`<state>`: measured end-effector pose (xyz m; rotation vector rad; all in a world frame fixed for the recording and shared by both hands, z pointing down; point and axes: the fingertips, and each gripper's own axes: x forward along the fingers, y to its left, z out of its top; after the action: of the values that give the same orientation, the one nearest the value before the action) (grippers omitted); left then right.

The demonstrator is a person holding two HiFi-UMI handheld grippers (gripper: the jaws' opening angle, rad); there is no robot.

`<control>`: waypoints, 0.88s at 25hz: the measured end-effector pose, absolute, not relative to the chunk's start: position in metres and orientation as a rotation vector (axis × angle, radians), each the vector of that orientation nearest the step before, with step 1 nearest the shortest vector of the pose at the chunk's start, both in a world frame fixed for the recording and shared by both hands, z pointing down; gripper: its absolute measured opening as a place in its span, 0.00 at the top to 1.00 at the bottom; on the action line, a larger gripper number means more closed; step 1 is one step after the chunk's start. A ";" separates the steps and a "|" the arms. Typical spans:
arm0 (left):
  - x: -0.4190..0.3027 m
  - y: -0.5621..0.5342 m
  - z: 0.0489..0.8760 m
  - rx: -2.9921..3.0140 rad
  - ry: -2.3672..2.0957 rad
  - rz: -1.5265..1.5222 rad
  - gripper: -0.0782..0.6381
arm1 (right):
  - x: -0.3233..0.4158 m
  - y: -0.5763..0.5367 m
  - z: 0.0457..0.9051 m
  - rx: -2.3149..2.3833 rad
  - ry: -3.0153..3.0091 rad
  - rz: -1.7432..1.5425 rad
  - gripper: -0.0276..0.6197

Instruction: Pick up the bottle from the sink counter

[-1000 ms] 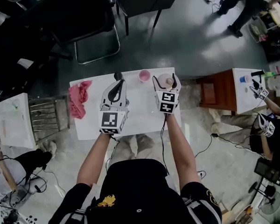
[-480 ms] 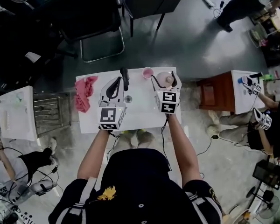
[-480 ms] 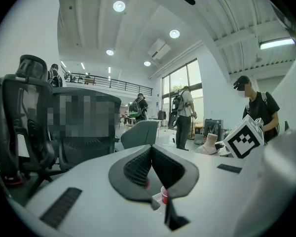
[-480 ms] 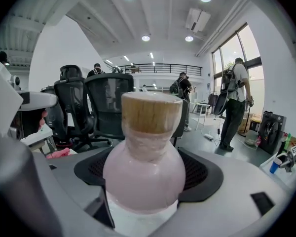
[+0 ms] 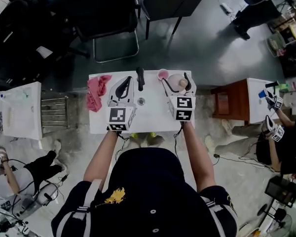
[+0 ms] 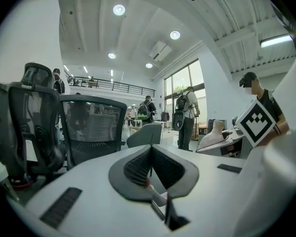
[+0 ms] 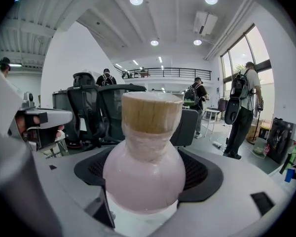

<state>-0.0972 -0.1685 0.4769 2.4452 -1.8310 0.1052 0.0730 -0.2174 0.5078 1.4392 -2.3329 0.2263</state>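
A round pale-pink bottle with a wooden stopper stands at the far right of the white sink counter. My right gripper is shut on the bottle, with one black finger on each side of its belly. In the right gripper view the bottle fills the gap between the jaws of the right gripper. My left gripper hovers over the counter's left half, shut and holding nothing. In the left gripper view the left gripper has its pads pressed together.
A pink cloth lies at the counter's left end. A black faucet and a drain sit between the grippers, and a pink cup stands just left of the bottle. Office chairs stand beyond the counter, and a brown cabinet is to the right.
The head camera has shifted, so the counter sits further right in the picture and the faucet now shows right of my left gripper. The right gripper has stayed shut on the bottle.
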 end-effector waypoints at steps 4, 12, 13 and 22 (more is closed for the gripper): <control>-0.109 -0.161 0.474 2.428 -1.854 0.100 0.87 | 0.061 -0.207 0.495 1.409 -2.354 0.201 0.32; -0.121 -0.141 0.472 2.437 -1.859 0.109 0.87 | 0.021 -0.182 0.473 1.314 -2.434 0.201 0.32; -0.122 -0.138 0.473 2.440 -1.854 0.115 0.87 | 0.017 -0.178 0.470 1.300 -2.440 0.193 0.32; -0.115 -0.119 0.464 2.486 -1.826 0.142 0.87 | -0.008 -0.152 0.455 1.204 -2.496 0.169 0.32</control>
<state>-0.1148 -0.1193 0.4643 2.4856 -1.8259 0.1420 -0.0079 -0.1524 0.4547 1.2039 -2.4959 0.1692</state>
